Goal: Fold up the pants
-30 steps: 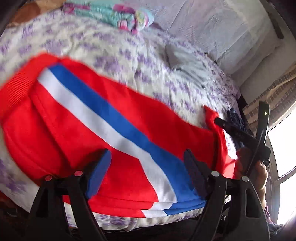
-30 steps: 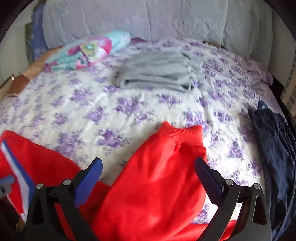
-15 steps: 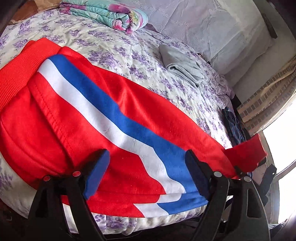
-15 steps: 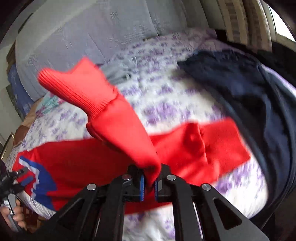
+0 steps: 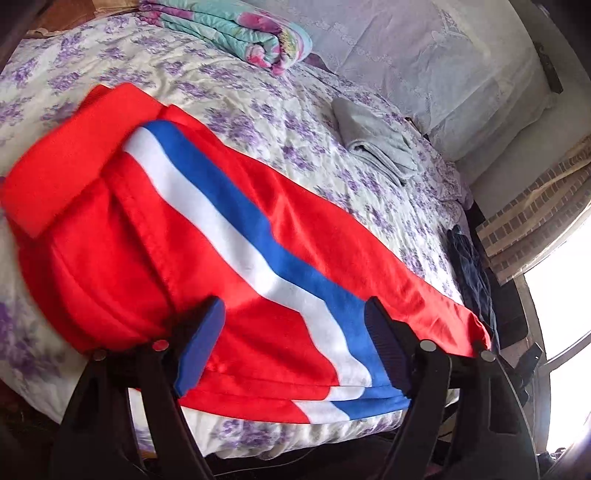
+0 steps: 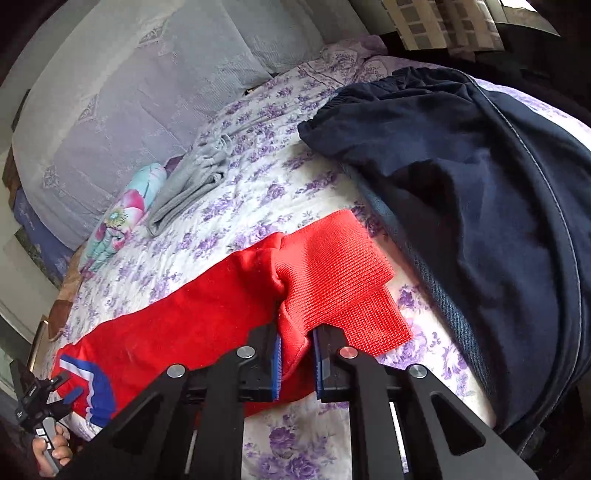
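One pair of red track pants [image 5: 229,266] lies stretched across the near edge of the bed [image 5: 280,122], with one blue and one white stripe running down its side. In the left wrist view the ribbed waistband sits at 10 o'clock and the legs run toward 4 o'clock.

The left claw [image 5: 291,343] hangs over the thigh part of the pants, its jaws wide apart and closing; no pad presses on the cloth, though the fabric lies under the gap.

The right claw [image 6: 295,354] is nearly shut and closing, its blue pads pinching the red cloth just below a ribbed ankle cuff [image 6: 332,273]. Two cuffs show there, one lying over the other, pointing to 1 o'clock.

No containers are in view. On the floral bedsheet there are three other textile items: one folded grey garment [image 5: 373,144] at 1 o'clock in the left view, one rolled floral blanket [image 5: 240,33] at 12 o'clock, and one dark navy garment [image 6: 472,192] spread at 2 o'clock in the right view, just beside the cuffs. A pale pillow [image 5: 436,62] lies along the far edge.

At 8 o'clock in the right view a hand [image 6: 51,450] grips the left claw's handle.
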Available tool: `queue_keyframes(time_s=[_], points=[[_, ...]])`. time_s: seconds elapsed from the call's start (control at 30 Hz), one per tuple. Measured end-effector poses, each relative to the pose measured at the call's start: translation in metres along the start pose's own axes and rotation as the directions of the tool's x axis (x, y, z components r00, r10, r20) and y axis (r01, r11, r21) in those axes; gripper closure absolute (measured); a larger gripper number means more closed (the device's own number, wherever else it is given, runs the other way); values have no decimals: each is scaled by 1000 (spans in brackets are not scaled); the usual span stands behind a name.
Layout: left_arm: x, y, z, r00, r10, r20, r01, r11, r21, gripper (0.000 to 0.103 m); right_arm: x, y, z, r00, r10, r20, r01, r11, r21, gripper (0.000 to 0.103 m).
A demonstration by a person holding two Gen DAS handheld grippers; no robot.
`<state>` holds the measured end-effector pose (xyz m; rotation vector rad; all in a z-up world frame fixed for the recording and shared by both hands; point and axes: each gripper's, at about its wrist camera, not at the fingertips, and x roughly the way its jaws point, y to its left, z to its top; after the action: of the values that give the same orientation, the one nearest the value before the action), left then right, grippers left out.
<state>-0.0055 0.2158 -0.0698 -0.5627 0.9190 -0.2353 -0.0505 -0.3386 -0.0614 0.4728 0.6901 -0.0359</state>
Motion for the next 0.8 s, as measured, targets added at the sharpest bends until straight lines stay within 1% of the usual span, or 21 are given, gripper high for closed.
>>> queue_keyframes(time_s=[0.07, 0.1, 0.13, 0.17, 0.23, 0.27, 0.3, 0.33, 0.37, 0.4, 0.43, 0.47, 0.5, 0.53, 0.57, 0.6, 0.63, 0.67, 0.7, 0.77, 0.8], points=[[-6, 15, 2, 1000, -15, -11, 14, 999, -52, 50, -9, 4, -3, 1000, 15, 11, -14, 999, -29, 90], [-8, 22, 2, 1000, -21, -15, 20, 997, -76, 56, -7, 6, -7, 1000, -3, -8, 3, 999, -44, 90], [-8, 27, 1, 1000, -18, -17, 16, 996, -87, 67, -2, 4, -10, 999, -31, -39, 29, 998, -53, 90], [-8, 31, 0, 1000, -8, -19, 6, 996, -84, 75, 4, 2, -13, 996, -55, -72, 51, 997, -64, 90], [-10, 31, -2, 1000, -1, -21, -1, 997, -76, 77, 3, -1, -12, 995, -49, -83, 42, 996, -83, 88], [-11, 28, -3, 1000, 4, -23, -5, 998, -68, 75, -2, 0, -8, 994, -57, -92, 49, 995, -90, 77], [-13, 24, -4, 1000, 4, -26, -6, 999, -51, 70, -10, 0, -3, 993, -80, -88, 71, 993, -95, 57], [-15, 18, -5, 1000, -7, -27, 6, 999, -31, 55, -23, 1, 3, 993, -100, -59, 94, 990, -101, 47], [-18, 10, -6, 1000, -15, -20, 15, 1000, -10, 36, -40, 0, 10, 994, -112, -4, 111, 988, -105, 37], [-21, 0, -6, 1000, -8, -3, 8, 1000, 15, 27, -58, 2, 17, 988, -140, 69, 148, 983, -113, 36], [-25, -12, -6, 999, 22, 31, -24, 998, 50, 14, -73, 4, 26, 977, -167, 130, 182, 976, -121, 36], [-27, -26, -4, 997, 35, 67, -41, 995, 95, 12, -84, 10, 36, 968, -171, 183, 196, 972, -127, 35], [-25, -39, -2, 997, 26, 79, -37, 989, 141, 11, -91, 17, 47, 967, -140, 211, 171, 976, -135, 33], [-18, -53, -1, 997, 12, 70, -25, 982, 185, 11, -91, 25, 58, 977, -78, 201, 109, 983, -150, 32], [-7, -65, -1, 999, 17, 51, -27, 976, 217, 11, -80, 39, 70, 992, 10, 128, 12, 985, -172, 30], [8, -75, -2, 999, 37, 21, -41, 967, 250, 11, -62, 56, 79, 993, 114, 13, -109, 975, -196, 30], [24, -79, -6, 996, 83, -14, -76, 960, 271, 11, -42, 76, 83, 972, 212, -99, -229, 952, -206, 30], [42, -79, -12, 988, 135, -72, -110, 954, 278, 12, -19, 99, 83, 935, 292, -199, -331, 921, -206, 31], [55, -73, -19, 979, 159, -126, -121, 955, 271, 12, 2, 121, 80, 903, 328, -278, -390, 897, -207, 31], [52, -72, -38, 976, 201, -89, -161, 930, 330, 12, 47, 166, 71, 825, 362, -435, -481, 853, -203, 31], [48, -71, -45, 974, 204, -94, -161, 927, 340, 12, 67, 186, 66, 788, 370, -492, -511, 839, -188, 30]])
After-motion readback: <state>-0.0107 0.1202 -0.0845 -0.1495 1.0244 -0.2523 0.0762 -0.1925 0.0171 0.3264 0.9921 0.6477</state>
